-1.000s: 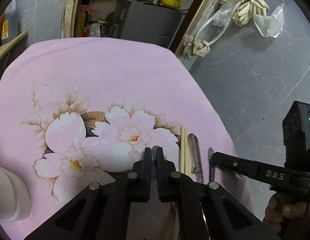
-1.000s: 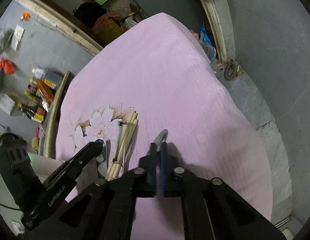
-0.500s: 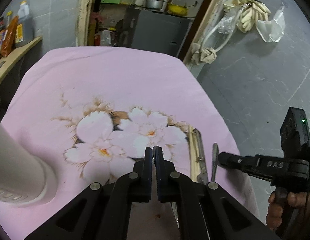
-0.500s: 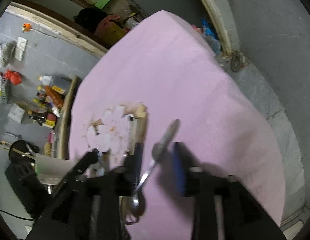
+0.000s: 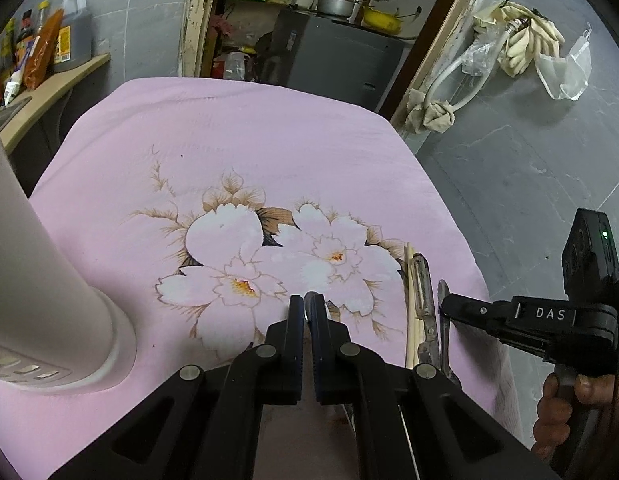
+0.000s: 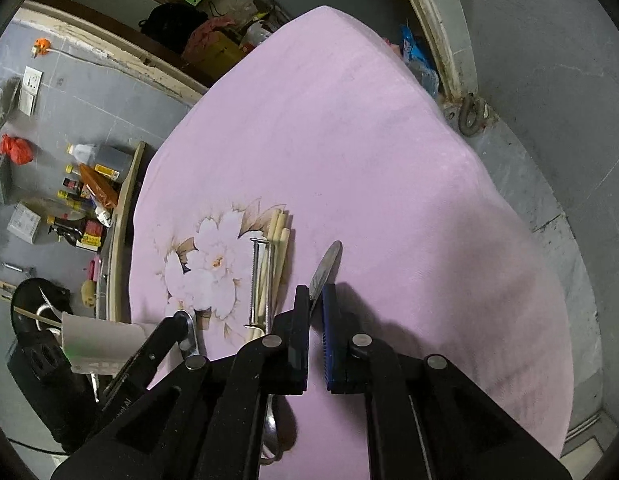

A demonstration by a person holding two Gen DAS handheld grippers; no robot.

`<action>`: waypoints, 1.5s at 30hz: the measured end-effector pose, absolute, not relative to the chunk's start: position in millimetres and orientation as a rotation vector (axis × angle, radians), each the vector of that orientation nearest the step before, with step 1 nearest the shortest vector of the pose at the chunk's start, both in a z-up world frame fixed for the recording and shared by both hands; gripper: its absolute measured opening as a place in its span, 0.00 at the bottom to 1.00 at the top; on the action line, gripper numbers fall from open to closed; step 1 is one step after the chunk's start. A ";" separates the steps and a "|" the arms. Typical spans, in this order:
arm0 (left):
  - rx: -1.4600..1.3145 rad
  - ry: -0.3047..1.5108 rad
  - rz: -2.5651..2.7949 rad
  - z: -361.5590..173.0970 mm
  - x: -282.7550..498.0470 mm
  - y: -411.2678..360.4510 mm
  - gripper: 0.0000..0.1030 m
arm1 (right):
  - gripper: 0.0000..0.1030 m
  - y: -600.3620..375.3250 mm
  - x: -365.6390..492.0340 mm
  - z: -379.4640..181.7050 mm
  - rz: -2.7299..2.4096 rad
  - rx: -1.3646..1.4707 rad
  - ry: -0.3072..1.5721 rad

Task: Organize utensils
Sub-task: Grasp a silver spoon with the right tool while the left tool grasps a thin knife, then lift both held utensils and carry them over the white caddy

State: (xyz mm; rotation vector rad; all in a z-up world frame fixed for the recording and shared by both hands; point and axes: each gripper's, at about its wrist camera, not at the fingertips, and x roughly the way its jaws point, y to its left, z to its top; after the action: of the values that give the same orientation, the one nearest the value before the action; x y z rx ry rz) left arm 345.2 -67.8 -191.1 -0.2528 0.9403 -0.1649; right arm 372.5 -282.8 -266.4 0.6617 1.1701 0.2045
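Note:
On the pink flowered cloth (image 5: 269, 128) lie wooden chopsticks (image 6: 279, 256) and a metal peeler (image 6: 255, 280) side by side; both also show in the left wrist view, chopsticks (image 5: 409, 304), peeler (image 5: 423, 292). A metal spoon (image 6: 323, 268) lies on the cloth between the jaws of my right gripper (image 6: 315, 300), which stand apart and do not clamp it. The spoon's bowl (image 6: 271, 436) shows under the gripper. My left gripper (image 5: 305, 308) is shut on a thin metal utensil whose rounded tip (image 5: 310, 297) pokes out; it also shows in the right wrist view (image 6: 187, 328).
A white cylindrical holder (image 5: 41, 292) stands on the cloth at the left. A wooden shelf with bottles (image 5: 49, 56) is beyond the table's left edge. The cloth drops off to grey floor (image 5: 529, 184) on the right. A doorway with clutter (image 5: 309, 32) lies behind.
My right gripper has opened and let the spoon down onto the cloth beside the peeler. My left gripper has pulled back, still shut on its utensil; the white holder has come into view.

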 end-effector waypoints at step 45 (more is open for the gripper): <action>-0.161 0.656 -0.168 -76.1 292.6 -40.0 0.02 | 0.02 -274.6 291.6 -134.4 0.238 0.626 0.680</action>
State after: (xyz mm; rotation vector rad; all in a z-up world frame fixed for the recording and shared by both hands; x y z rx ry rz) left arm 292.6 -40.0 -76.1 -0.1615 0.6556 -0.1678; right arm 291.6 -274.6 -134.4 0.6257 0.6799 0.2376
